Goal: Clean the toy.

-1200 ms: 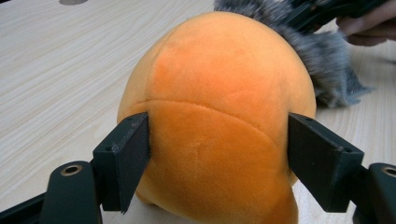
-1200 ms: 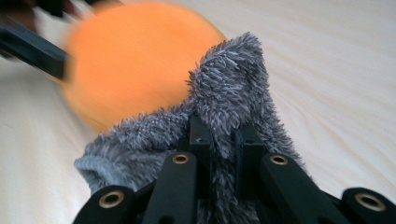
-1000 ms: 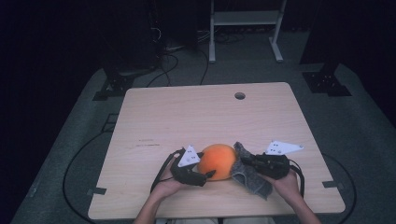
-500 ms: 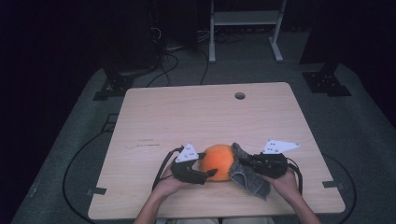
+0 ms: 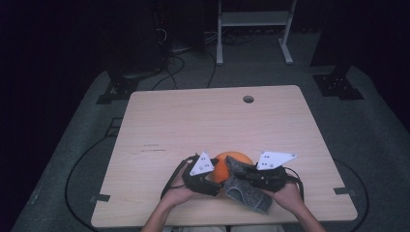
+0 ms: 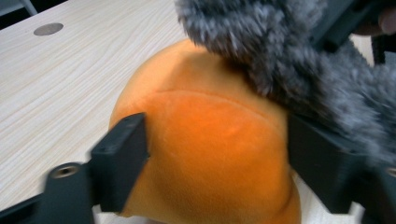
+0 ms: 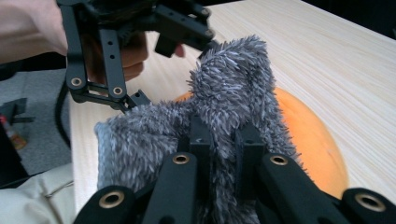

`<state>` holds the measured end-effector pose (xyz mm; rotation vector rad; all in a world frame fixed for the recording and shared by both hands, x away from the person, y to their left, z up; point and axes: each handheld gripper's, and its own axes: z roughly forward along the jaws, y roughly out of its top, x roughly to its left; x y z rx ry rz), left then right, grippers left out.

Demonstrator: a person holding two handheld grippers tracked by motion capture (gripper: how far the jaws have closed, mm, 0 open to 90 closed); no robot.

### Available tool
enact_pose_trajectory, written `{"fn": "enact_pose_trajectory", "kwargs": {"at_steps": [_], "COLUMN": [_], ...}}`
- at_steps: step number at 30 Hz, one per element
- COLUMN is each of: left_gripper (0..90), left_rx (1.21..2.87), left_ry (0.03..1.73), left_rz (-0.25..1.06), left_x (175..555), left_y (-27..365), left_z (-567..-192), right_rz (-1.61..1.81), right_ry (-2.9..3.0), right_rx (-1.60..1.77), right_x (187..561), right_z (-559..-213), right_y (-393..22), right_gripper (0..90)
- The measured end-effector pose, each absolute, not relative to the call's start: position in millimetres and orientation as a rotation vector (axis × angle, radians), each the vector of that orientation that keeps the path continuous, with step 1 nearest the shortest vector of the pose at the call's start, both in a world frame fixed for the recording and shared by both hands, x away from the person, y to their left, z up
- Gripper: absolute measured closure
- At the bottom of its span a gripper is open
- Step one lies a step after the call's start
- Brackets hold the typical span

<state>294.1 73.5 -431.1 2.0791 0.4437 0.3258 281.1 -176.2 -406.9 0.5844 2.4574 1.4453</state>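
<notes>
My left tongs (image 6: pixel 219 154) clamp the orange plush ball (image 6: pixel 210 158) between their jaws, while my right tongs (image 7: pixel 219 140), pinching the grey fuzzy cloth (image 7: pixel 224 93), drape it over the ball just ahead.

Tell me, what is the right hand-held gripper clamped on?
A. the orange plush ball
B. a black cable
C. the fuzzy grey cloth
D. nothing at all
C: in the right gripper view, the jaws of the right hand-held gripper stand close together with the fuzzy grey cloth pinched between them, draped against the orange plush ball.
</notes>
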Motion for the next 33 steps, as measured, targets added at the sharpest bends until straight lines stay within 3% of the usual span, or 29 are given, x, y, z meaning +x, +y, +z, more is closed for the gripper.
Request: {"fn": "enact_pose_trajectory", "kwargs": {"at_steps": [5,8,12,18,20,23,27,33], "left_gripper": [25.1,19.4,26.7,30.5,28.6,17.0,22.2,23.3], "left_rx": [2.082,2.04,2.083,2.16,2.146,2.054,2.069,2.091], "left_ry": [0.438,0.48,0.415,0.351,0.361,0.425,0.468,0.507], "left_rz": [0.302,0.295,0.359,0.381,0.357,0.302,0.33,0.307], "left_x": [296,298,292,289,290,296,298,302], "left_y": [80,78,72,74,76,77,78,88], "left_z": [-433,-431,-430,-437,-435,-428,-429,-439], "right_rz": [1.441,1.443,1.456,1.445,1.452,1.464,1.456,1.417], "right_ry": [2.444,2.432,2.416,2.419,2.421,2.407,2.406,2.392], "right_rx": [0.716,0.758,0.714,0.633,0.655,0.657,0.605,0.766], "right_x": [293,296,291,287,289,287,284,295], "right_z": [-418,-420,-411,-409,-412,-414,-414,-427], "right_y": [-199,-207,-200,-181,-183,-180,-175,-204], "right_gripper": [80.5,80.5,80.5,80.5,80.5,80.4,80.4,80.4]}}
